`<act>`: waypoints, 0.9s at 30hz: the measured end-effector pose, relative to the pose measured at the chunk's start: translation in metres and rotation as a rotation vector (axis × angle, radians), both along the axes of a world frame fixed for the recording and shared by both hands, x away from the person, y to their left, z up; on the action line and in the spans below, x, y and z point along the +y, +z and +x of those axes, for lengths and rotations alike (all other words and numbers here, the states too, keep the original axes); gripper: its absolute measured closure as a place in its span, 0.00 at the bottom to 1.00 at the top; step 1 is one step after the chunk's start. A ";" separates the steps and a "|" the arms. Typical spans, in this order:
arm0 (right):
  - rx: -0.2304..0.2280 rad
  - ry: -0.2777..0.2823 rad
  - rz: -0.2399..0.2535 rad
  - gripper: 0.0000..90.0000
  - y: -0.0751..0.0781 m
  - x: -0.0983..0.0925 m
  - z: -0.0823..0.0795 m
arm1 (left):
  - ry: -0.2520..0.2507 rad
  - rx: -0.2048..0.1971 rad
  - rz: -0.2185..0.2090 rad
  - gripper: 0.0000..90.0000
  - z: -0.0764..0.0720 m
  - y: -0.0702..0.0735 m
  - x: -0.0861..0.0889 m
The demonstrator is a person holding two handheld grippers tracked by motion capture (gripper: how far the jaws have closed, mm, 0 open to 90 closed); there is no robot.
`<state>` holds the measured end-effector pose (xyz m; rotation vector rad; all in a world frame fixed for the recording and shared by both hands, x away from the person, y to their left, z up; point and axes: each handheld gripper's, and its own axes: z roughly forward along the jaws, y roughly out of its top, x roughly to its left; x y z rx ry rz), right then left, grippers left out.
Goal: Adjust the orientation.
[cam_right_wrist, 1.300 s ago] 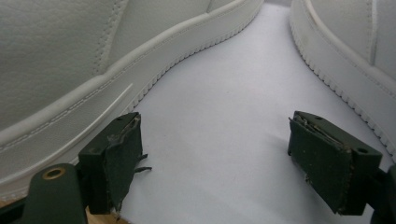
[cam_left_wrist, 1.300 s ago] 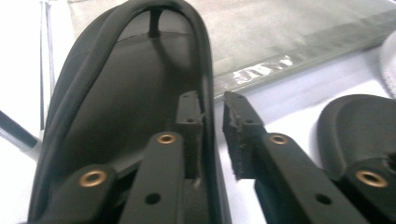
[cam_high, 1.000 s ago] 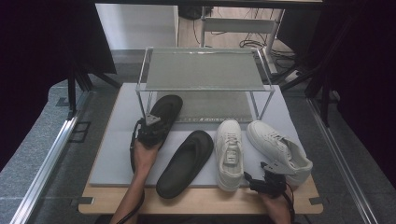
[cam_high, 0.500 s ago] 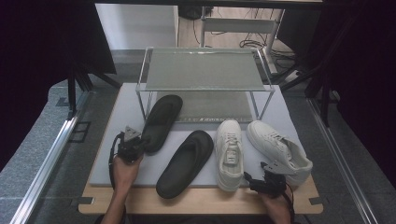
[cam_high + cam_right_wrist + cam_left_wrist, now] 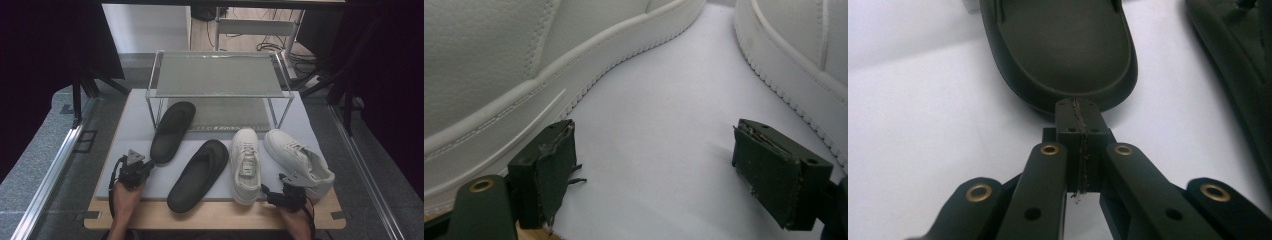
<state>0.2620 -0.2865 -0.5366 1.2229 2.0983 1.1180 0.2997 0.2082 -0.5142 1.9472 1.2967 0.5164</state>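
Note:
Two black slippers lie on the white mat (image 5: pixel 125 135): one (image 5: pixel 172 131) near the rack's left leg, the other (image 5: pixel 198 175) nearer the front. Beside them stand two white sneakers (image 5: pixel 246 162) (image 5: pixel 298 160). My left gripper (image 5: pixel 142 167) sits just behind the far slipper's heel (image 5: pixel 1063 50), jaws shut together with nothing between them (image 5: pixel 1079 117). My right gripper (image 5: pixel 282 189) rests at the front edge, open (image 5: pixel 659 170), and faces the gap between one sneaker (image 5: pixel 499 65) and the other (image 5: pixel 804 50).
A wire-mesh two-tier rack (image 5: pixel 220 75) stands at the back of the mat, its shelves bare. The wooden table edge (image 5: pixel 215 217) runs along the front. The nearer slipper (image 5: pixel 1238 60) lies to the right of my left gripper.
My left hand has drawn back from the far slipper's heel, leftward and toward the front edge, and its jaws have shut empty. The slipper stays on the mat. The right hand has not moved.

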 end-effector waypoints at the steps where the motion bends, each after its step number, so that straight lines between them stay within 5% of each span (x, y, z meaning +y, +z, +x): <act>1: 0.000 0.000 0.000 0.19 0.000 0.000 0.000 | -0.001 0.004 0.004 1.00 0.002 -0.001 -0.001; 13: 0.000 0.000 0.001 0.20 0.000 0.000 0.000 | -0.024 0.010 0.021 1.00 0.019 -0.001 -0.015; 27: 0.000 0.000 0.002 0.20 0.000 0.000 0.000 | -0.046 -0.038 0.002 1.00 0.046 0.007 -0.038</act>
